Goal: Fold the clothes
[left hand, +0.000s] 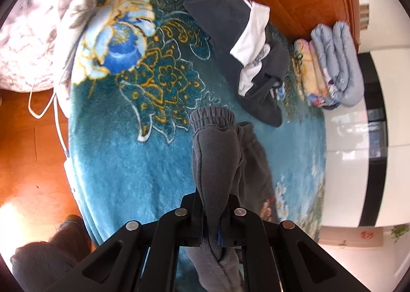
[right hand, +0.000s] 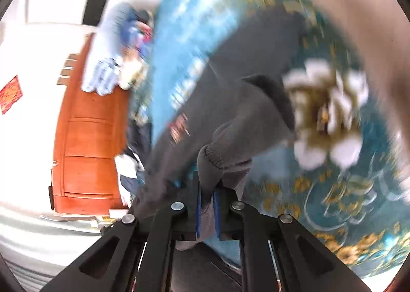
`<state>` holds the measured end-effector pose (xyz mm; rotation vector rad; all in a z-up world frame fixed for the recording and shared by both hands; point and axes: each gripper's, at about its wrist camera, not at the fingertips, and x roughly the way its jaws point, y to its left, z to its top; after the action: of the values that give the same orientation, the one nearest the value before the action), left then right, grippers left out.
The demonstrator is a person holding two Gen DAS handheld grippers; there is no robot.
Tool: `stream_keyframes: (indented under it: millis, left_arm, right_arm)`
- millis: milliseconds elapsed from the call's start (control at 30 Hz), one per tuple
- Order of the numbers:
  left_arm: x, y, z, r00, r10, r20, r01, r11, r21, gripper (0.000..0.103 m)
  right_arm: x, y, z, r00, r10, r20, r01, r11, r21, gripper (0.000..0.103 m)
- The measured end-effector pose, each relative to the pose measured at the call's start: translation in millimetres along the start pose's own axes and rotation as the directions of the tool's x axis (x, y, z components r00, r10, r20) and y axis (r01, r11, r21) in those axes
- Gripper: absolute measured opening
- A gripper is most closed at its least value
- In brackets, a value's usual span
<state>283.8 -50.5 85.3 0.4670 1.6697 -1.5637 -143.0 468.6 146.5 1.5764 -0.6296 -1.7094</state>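
Sweatpants (left hand: pixel 217 153), grey, on teal floral blanket (left hand: pixel 123 164): left gripper (left hand: pixel 211 215) clamped on one cuffed leg, right gripper (right hand: pixel 206 205) clamped on another fold.

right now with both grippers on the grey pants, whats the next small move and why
Probably carry the cuffed end forward and lay it flat on the blanket. Both the left gripper and the right gripper are shut on the grey pants, which hang bunched above the bed, so a fold seems to be under way. The right view is blurred.
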Motion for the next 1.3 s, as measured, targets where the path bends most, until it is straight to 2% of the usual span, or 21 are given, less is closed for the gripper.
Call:
stream_keyframes:
  millis: [100,167,333,467,600,767,900,933,1067,1100,1200,1233,1267,1300]
  left_arm:
    - [-5.6,4.6,-4.9,1.0,0.017,0.004,-0.017,1.0,-0.01,0.007]
    - [-1.8,1.9,-5.7,0.999,0.04,-0.001,-0.04,0.999,-0.021,0.007]
    - [15.8,-32.7,0.4,0.994,0.103,-0.036,-0.103,0.995,-0.008,0.009]
    - [28.3,-62.9,14.3,0.994,0.107,-0.039,-0.106,0.994,0.018,0.009]
    - [50.1,-91.4,27.7,0.99,0.13,-0.057,-0.127,0.99,0.056,0.009]
    - [93.7,-121.4,36.9,0.984,0.123,-0.133,-0.111,0.99,0.091,0.02]
    - [120.2,-132.5,41.6,0.985,0.068,-0.161,-0.053,0.994,0.091,0.048]
    - [122.4,-132.0,42.9,0.985,0.046,-0.164,-0.033,0.996,0.081,0.053]
    - [117.4,-120.1,48.2,0.984,-0.07,-0.164,0.076,0.997,0.029,0.061]
    - [113.1,-114.7,49.5,0.986,-0.072,-0.151,0.077,0.997,0.029,0.062]
    - [102.2,-95.2,50.8,0.995,0.027,-0.095,-0.022,0.998,0.051,0.063]
    - [102.1,-86.8,50.1,0.994,0.062,-0.09,-0.058,0.997,0.057,0.063]
    - [103.1,-77.0,48.9,0.992,0.095,-0.089,-0.09,0.994,0.058,0.063]
    - [106.2,-65.5,47.1,0.988,0.117,-0.097,-0.113,0.992,0.049,0.063]
  right_arm:
    - [-35.6,13.2,8.5,1.0,-0.013,0.012,0.013,0.998,-0.055,0.007]
    - [-41.8,20.8,8.9,1.0,-0.017,0.011,0.018,0.996,-0.084,0.007]
    - [-0.9,20.6,32.5,0.999,-0.036,-0.019,0.036,0.999,-0.016,0.007]
    - [32.2,12.3,64.6,0.998,-0.053,-0.035,0.056,0.996,0.075,0.007]
    - [53.6,19.2,102.7,0.994,-0.103,-0.03,0.105,0.991,0.079,0.007]
    - [72.0,7.7,157.7,0.978,-0.211,0.001,0.209,0.967,0.144,0.007]
    - [91.1,-7.1,188.9,0.962,-0.274,-0.009,0.271,0.943,0.194,0.007]
    - [95.4,-9.7,194.0,0.959,-0.284,-0.012,0.281,0.939,0.199,0.007]
    - [111.6,-15.3,206.9,0.964,-0.266,-0.028,0.266,0.946,0.182,0.01]
    - [113.8,-14.5,208.0,0.966,-0.259,-0.025,0.259,0.951,0.169,0.01]
    - [117.9,-11.3,209.7,0.971,-0.24,-0.006,0.239,0.962,0.134,0.018]
    - [117.4,-9.3,208.9,0.972,-0.235,0.005,0.233,0.965,0.124,0.028]
    - [115.1,-5.9,206.6,0.973,-0.228,0.023,0.224,0.968,0.111,0.042]
    - [111.5,-1.8,203.3,0.975,-0.218,0.045,0.213,0.972,0.095,0.048]
